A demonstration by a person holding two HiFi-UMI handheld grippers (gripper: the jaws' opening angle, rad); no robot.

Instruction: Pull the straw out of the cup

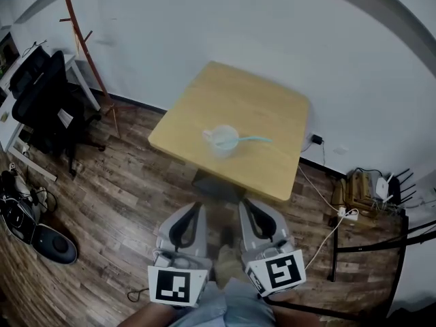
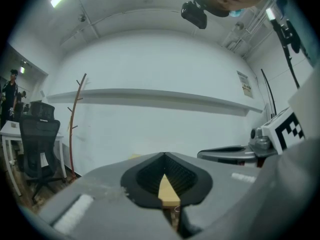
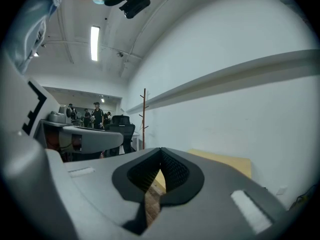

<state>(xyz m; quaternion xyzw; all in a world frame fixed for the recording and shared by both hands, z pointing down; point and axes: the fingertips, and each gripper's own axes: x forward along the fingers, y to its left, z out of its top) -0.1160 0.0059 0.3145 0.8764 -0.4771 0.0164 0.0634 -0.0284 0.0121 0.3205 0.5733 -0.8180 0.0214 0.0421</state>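
Observation:
A clear plastic cup [image 1: 220, 140] stands near the front of the square wooden table [image 1: 204, 101]. A pale blue straw [image 1: 255, 139] leans out of it to the right. Both grippers hang level above the floor, short of the table's near edge and apart from the cup. My left gripper [image 1: 197, 207] has its jaws together with nothing in them; its own view shows the tips [image 2: 164, 158] meeting with a sliver of table [image 2: 167, 193] behind. My right gripper [image 1: 245, 204] is likewise shut and empty, its tips [image 3: 161, 151] pointing at the table [image 3: 225, 161].
A black office chair [image 1: 44, 101] and a white desk stand at the left, with a wooden coat rack [image 1: 85, 43] by the wall. A power strip with cables [image 1: 347, 213] and a router [image 1: 381, 186] lie on the floor at the right. People stand far off [image 3: 95, 111].

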